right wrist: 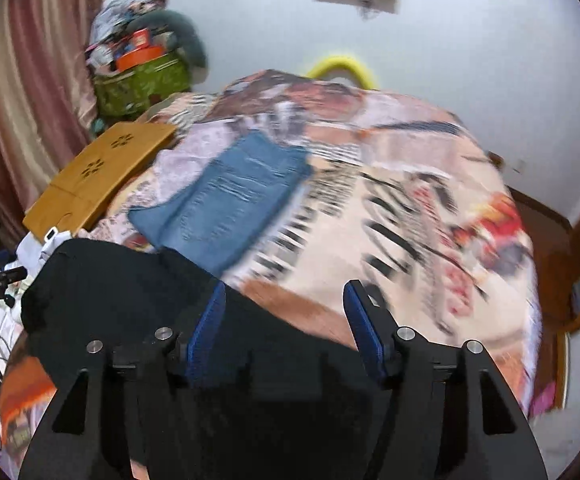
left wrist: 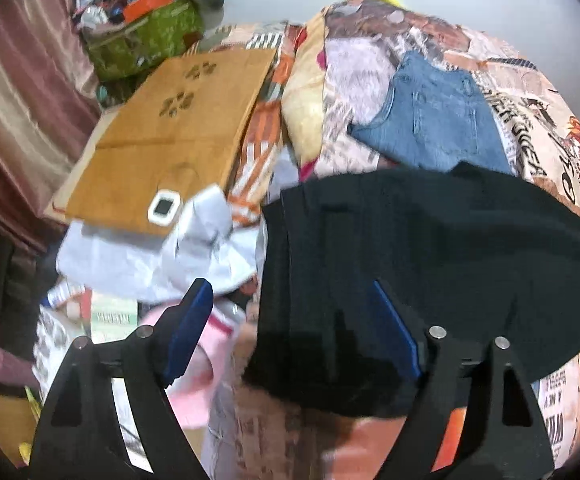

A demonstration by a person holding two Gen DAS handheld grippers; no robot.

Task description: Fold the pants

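Both wrist views looked forward and down along their fingers, close over the bed [left wrist: 530, 152]. Both shared the folded jeans [left wrist: 430, 120] and black pants [right wrist: 110, 280].

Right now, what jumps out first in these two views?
The black pants fill the near edge of the bed, under both open grippers, left and right. Behind them, folded blue jeans lie on the loud printed bedspread. A wooden board sits on the bed's left side.
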